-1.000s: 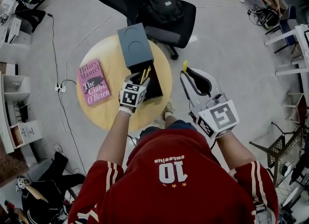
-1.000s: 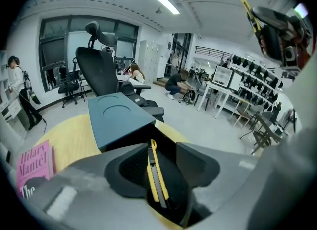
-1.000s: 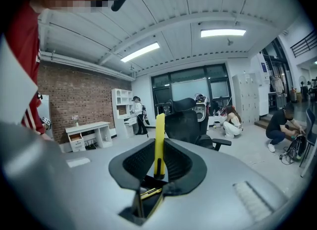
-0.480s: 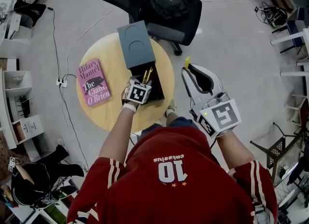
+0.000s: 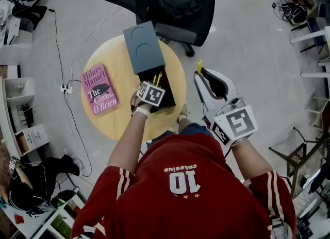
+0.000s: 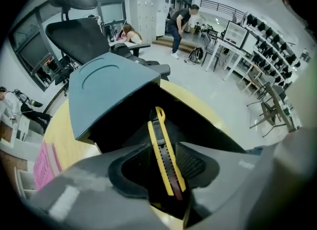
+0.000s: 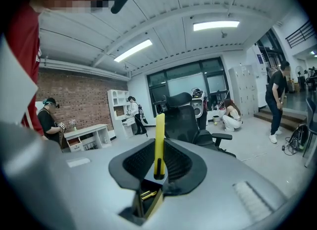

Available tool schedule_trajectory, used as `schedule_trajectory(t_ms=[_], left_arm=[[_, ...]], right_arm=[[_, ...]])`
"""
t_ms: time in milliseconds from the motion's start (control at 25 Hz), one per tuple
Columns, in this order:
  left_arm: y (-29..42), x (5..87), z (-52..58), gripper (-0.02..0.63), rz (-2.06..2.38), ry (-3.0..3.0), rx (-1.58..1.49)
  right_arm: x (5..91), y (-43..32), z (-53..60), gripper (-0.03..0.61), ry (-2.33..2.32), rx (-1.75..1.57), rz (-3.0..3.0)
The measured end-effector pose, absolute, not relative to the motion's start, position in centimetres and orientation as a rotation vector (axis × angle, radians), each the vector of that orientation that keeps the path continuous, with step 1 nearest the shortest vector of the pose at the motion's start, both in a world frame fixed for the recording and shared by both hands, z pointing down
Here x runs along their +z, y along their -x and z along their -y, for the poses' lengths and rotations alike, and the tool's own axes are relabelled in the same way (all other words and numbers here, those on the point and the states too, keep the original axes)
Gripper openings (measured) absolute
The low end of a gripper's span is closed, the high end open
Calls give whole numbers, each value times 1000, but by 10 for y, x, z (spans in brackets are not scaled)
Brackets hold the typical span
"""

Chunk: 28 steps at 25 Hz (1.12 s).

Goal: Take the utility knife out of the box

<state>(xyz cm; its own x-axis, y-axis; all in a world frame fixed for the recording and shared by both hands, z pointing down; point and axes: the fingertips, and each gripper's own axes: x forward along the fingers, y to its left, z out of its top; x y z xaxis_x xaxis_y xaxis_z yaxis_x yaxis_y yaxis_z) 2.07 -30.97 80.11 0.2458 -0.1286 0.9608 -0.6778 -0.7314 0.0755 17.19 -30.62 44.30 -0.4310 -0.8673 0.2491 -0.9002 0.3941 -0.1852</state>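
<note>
An open box (image 5: 164, 98) with a grey-blue lid (image 5: 143, 47) stands on the round wooden table (image 5: 116, 124). Its black inside holds yellow utility knives (image 5: 157, 80). My left gripper (image 5: 154, 86) points steeply down into the box. In the left gripper view its jaws (image 6: 163, 157) straddle one yellow knife (image 6: 159, 135), a thin dark gap showing beside it; the lid (image 6: 109, 87) lies behind. My right gripper (image 5: 201, 75) hangs off the table's right edge, shut on another yellow utility knife (image 5: 199, 68). In the right gripper view this knife (image 7: 159, 137) stands upright between the pads of my right gripper (image 7: 159, 162).
A pink book (image 5: 99, 88) lies on the table's left side. A black office chair (image 5: 175, 6) with a backpack stands just behind the table. A power strip (image 5: 65, 91) and cables lie on the floor to the left, near white shelves (image 5: 15, 109).
My left gripper has sunk into the box and tipped steeper, closing in on a knife. My right gripper has drifted slightly, still holding its knife.
</note>
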Motion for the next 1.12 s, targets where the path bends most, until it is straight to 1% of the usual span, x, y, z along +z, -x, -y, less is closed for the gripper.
schedule_trajectory(t_ms=[240,320,840,1120], left_arm=[[-21,808,308,167,705,-1962,1601],[-21,809,308,153,705,-1959,1612],[-26,793,309,133,740,-2002,1438],[-24,759,319,132,833,-2137,1388]], right_arm=[[442,-178,302,51,-1636,450,2513],[442,-180,301,51,-1645,449,2508],[437,-183,288,51,-1654,431,2505],[426,-171,273,51,-1644,393,2518]])
